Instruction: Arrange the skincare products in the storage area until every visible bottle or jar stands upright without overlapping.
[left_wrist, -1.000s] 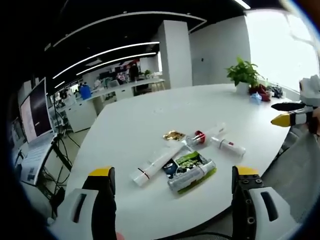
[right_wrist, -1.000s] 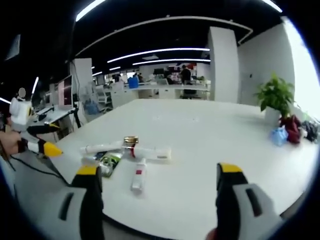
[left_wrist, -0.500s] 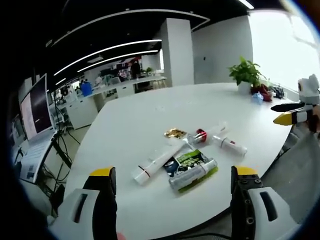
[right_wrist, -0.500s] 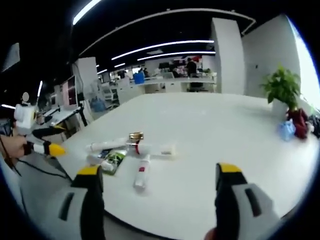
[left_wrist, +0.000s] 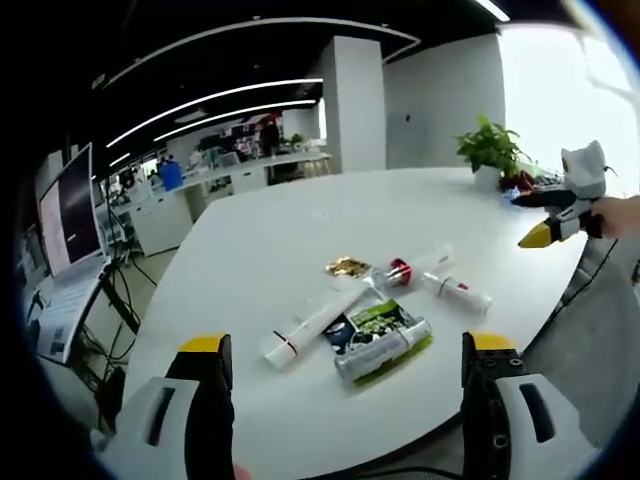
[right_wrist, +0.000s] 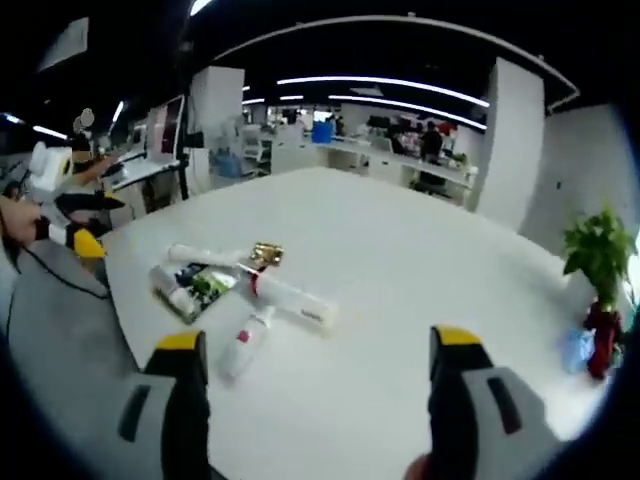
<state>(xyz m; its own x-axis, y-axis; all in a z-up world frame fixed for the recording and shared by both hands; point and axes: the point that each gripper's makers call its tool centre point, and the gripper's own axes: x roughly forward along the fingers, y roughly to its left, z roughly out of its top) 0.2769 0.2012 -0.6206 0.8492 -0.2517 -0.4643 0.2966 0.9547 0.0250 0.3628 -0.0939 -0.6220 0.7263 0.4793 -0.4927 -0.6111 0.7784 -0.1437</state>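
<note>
White table (left_wrist: 300, 240), white tubes: one (left_wrist: 310, 328) with a dark band, one (left_wrist: 455, 292) with a red label. Green-and-black printed packet (left_wrist: 372, 322), gold jar lid (left_wrist: 347, 267). Grippers white and black, yellow-tipped fingers (left_wrist: 204, 345).

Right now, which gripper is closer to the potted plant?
Right. The right gripper hovers by the table edge on the plant's side; the left gripper hangs off the opposite end, beyond the tubes lying on the table.
</note>
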